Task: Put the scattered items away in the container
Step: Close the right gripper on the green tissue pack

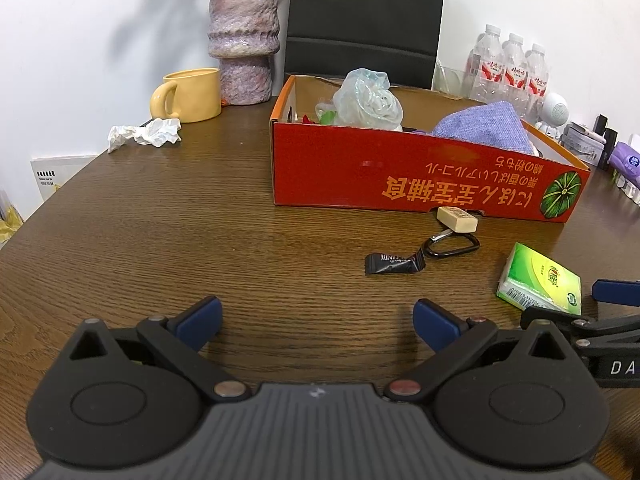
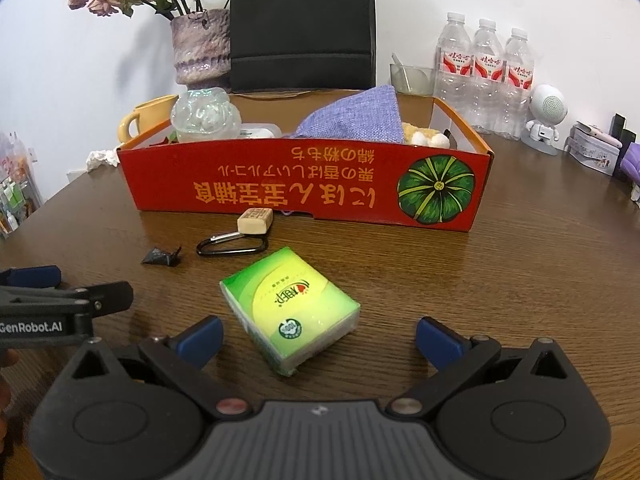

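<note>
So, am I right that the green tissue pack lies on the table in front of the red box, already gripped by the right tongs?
Not quite: the right wrist view shows the right tongs open, with the green tissue pack lying ungripped between them, on the table in front of the red box.

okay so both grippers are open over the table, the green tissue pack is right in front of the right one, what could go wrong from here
1. The green tissue pack lies skewed between the open right gripper fingers; closing could pinch a corner and twist it.
2. The left gripper sits close beside; the two may collide.
3. The red box looks crowded, so the pack could perch on top.
</note>
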Available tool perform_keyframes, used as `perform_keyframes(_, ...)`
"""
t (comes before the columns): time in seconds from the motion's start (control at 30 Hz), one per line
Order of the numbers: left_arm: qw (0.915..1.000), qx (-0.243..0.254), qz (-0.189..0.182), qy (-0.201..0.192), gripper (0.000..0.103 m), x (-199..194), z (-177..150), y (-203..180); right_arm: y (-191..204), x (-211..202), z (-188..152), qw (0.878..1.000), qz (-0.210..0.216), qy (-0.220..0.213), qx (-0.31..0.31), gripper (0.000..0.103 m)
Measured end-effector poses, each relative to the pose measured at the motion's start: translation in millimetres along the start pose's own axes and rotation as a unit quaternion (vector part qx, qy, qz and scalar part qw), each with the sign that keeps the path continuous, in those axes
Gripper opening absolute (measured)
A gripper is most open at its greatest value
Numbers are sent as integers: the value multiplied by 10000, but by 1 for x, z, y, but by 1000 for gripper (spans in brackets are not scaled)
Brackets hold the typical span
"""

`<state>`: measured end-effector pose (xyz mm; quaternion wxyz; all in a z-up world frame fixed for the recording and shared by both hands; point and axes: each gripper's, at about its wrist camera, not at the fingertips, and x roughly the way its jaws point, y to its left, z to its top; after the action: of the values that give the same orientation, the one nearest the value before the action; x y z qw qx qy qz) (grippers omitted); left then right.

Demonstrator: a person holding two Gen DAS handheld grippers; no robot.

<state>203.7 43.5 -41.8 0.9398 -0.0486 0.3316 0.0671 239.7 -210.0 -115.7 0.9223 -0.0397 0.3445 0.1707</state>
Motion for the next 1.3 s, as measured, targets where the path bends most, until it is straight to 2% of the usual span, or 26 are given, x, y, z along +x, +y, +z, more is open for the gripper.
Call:
perform_keyframes(0.6, 10000, 18, 12, 5, 103, 0, 0, -1, 1, 4, 0, 9999, -143, -61, -65, 103)
perform_keyframes(0.8, 9998, 177, 13, 35, 103, 8, 4, -8, -3, 11, 8, 9999, 20, -115, -9, 101)
perform_keyframes(0.87, 9997, 196, -120, -7, 103, 13, 8, -12, -3, 13, 10, 9998, 86, -179, -55, 96)
perform_keyframes(0.93, 9995, 285, -135, 15, 103, 21, 14, -18, -2, 12, 12, 9995, -20, -284, -142, 89)
perform_keyframes(1.0, 9990, 379, -221, 13, 103, 26, 18, -23, -1, 12, 13, 9991, -103, -344, -214, 75)
perform_keyframes(1.03, 9988, 399, -273, 8, 102, 28, 19, -26, -2, 12, 13, 9993, -31, -322, -205, 62)
perform_keyframes(1.07, 9986, 424, -324, 7, 96, 29, 20, -27, -2, 13, 13, 9994, 61, -271, -195, 52)
perform_keyframes(1.1, 9985, 453, -294, -14, 92, 29, 21, -28, -3, 12, 13, 9993, 115, -294, -212, 47)
perform_keyframes(1.13, 9986, 472, -232, -45, 81, 29, 21, -29, -3, 11, 13, 9992, 151, -306, -226, 45)
perform_keyframes(1.17, 9986, 477, -193, -89, 68, 28, 21, -29, -3, 10, 12, 9991, 200, -315, -212, 44)
perform_keyframes(1.2, 9985, 478, -226, -132, 61, 27, 21, -28, -3, 10, 12, 9990, 243, -317, -201, 44)
perform_keyframes(1.27, 9982, 492, -296, -191, 31, 25, 20, -26, -3, 8, 11, 9988, 307, -329, -173, 44)
perform_keyframes(1.3, 9980, 507, -318, -198, 29, 24, 20, -26, -3, 7, 11, 9987, 328, -343, -168, 44)
